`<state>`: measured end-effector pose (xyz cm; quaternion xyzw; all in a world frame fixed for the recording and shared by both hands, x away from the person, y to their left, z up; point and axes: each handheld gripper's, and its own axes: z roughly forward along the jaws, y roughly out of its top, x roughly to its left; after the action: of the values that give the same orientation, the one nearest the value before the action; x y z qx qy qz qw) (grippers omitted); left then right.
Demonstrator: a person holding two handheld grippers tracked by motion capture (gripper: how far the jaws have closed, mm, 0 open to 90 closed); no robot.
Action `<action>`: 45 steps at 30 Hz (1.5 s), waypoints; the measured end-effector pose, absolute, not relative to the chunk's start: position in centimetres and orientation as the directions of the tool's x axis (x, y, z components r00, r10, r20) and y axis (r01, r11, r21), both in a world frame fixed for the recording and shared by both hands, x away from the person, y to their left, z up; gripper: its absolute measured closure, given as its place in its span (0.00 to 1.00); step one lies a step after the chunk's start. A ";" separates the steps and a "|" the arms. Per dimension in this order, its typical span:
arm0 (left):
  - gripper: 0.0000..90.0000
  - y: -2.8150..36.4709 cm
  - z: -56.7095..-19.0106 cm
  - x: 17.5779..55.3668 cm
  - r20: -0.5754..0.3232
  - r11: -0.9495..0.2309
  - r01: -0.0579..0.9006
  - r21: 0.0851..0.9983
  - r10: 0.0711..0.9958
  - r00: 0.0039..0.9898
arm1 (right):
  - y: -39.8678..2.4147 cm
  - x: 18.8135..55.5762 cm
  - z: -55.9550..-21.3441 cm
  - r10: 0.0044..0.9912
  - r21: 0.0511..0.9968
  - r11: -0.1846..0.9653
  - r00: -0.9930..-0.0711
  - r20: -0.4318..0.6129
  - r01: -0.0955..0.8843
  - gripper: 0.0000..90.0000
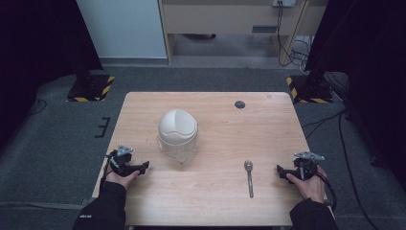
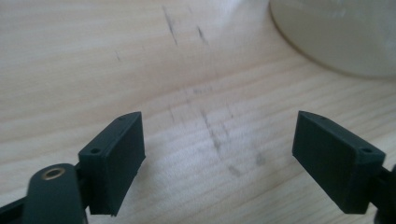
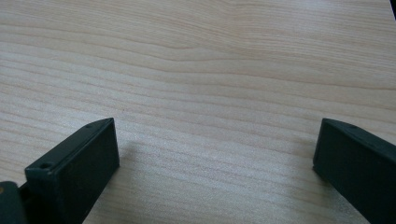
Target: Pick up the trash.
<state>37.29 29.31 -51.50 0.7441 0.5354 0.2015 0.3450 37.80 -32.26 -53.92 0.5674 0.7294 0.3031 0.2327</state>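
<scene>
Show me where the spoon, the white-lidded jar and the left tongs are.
spoon (image 1: 249,178): high view, on its handle.
white-lidded jar (image 1: 177,125): high view, on the white domed lid.
left tongs (image 1: 141,167): high view, at the tips, which stand open.

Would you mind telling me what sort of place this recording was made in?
Probably a lab or recording workspace: a bare wooden table on grey carpet, black stands with yellow-black hazard-striped bases, and loose cables by a wall socket.
</scene>
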 end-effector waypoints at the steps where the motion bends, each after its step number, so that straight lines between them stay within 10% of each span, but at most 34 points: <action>1: 0.19 29.3 -51.2 37.2 -0.074 -0.177 0.649 0.740 0.937 0.340 | -32.3 37.8 -53.9 0.969 0.706 0.172 -0.248 0.005 0.687 0.01; 17: 0.18 28.7 -49.9 36.6 -0.078 -0.156 0.599 0.785 0.935 0.345 | -33.1 37.6 -52.4 0.953 0.725 0.194 -0.301 0.019 0.661 0.21; 45: 0.08 27.5 -53.0 37.6 -0.006 -0.313 0.683 0.660 0.907 0.422 | -27.9 38.4 -41.8 0.868 0.932 0.107 -0.490 0.082 0.345 0.19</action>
<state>37.57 27.51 -52.97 0.7884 0.5041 0.1870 0.2988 38.44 -27.91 -41.80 0.4343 0.6981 0.5077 0.2574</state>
